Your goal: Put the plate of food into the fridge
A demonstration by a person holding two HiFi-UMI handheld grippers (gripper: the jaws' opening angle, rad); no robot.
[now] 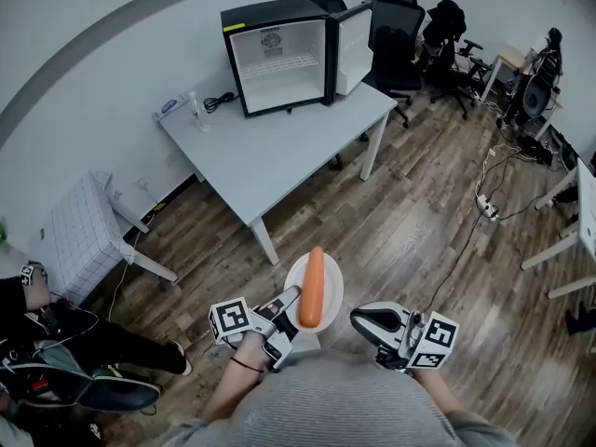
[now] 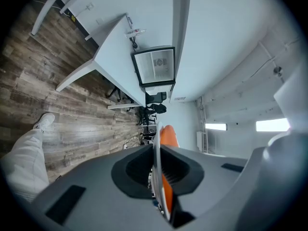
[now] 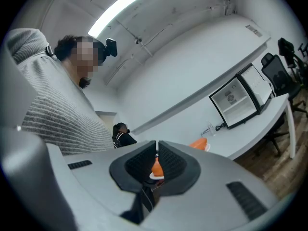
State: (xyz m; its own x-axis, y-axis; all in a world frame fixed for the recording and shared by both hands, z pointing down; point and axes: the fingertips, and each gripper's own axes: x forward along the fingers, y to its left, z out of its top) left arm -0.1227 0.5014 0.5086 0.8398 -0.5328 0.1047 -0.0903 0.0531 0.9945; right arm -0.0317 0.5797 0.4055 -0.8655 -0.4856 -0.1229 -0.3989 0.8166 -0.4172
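The plate (image 1: 332,293) is white and round, and it hangs in the air close in front of the person's grey sweater, over the wooden floor (image 1: 410,222). It is well apart from the desk's near corner. A carrot (image 1: 312,287) lies lengthwise across the plate, with its thin end pointing toward the desk.

The left gripper (image 1: 289,299) pinches the plate's left rim. In the left gripper view the plate (image 2: 155,146) runs edge-on between the two dark pads, which press on it from both sides, and the carrot (image 2: 169,137) rises just behind it.

The right gripper (image 1: 365,321) hangs just beside the plate's right edge, not touching it. Its jaws are pressed close together on nothing. In the right gripper view a bit of the carrot (image 3: 156,168) shows through the slit between them.

The white desk (image 1: 279,152) stands beyond the plate. The black fridge (image 1: 279,59) sits at its far edge, and its door (image 1: 354,49) is swung open to the right, showing a white inside with a wire shelf. A small bottle (image 1: 194,110) and a coiled cable (image 1: 220,101) lie at the desk's far left corner, beside the fridge. Black office chairs (image 1: 396,35) stand behind the desk's right end. A seated person (image 1: 65,347) in dark clothes shows at the left edge of the head view.
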